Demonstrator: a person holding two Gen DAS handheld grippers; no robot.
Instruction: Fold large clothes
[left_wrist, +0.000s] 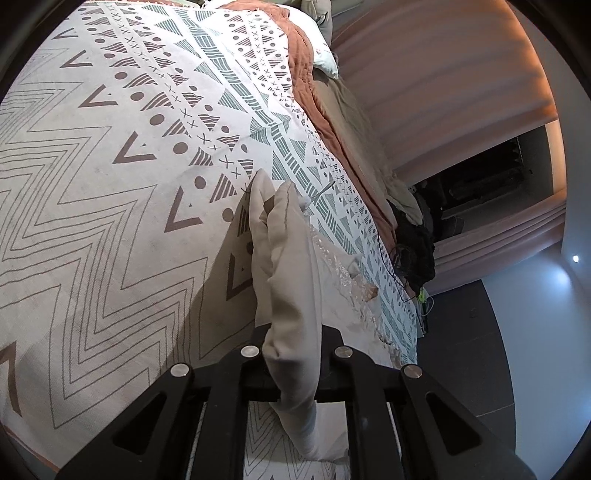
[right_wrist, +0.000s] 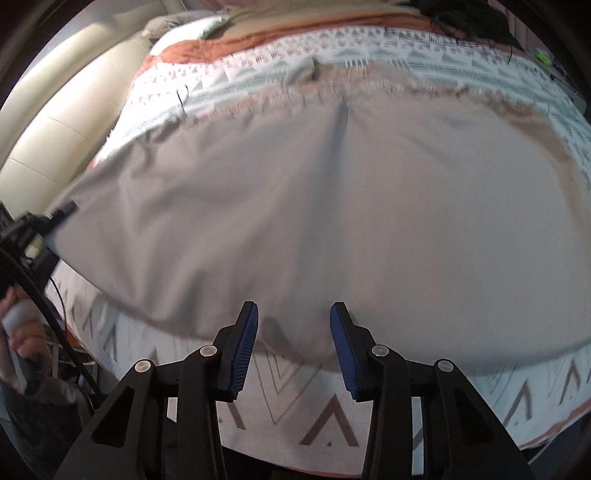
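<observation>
A large beige garment (right_wrist: 314, 203) lies spread over the patterned bedspread (right_wrist: 332, 417), with a lace-trimmed edge (right_wrist: 280, 98) on its far side. My right gripper (right_wrist: 293, 332) hangs open over the garment's near edge, which runs between the blue pads (right_wrist: 242, 350) without touching them. In the left wrist view my left gripper (left_wrist: 291, 369) is shut on a bunched fold of the beige garment (left_wrist: 284, 258), which hides its fingertips and is lifted off the bedspread (left_wrist: 110, 184). The same gripper (right_wrist: 61, 214) shows at the garment's left corner in the right wrist view.
A rust quilt (left_wrist: 332, 122) and a pale pillow (left_wrist: 327, 62) lie beyond the bedspread. A dark pile of clothing (left_wrist: 417, 251) sits at the bed's far edge by pink curtains (left_wrist: 443, 92). A cream padded headboard (right_wrist: 55, 122) stands at the left. A hand (right_wrist: 22, 332) holds a handle.
</observation>
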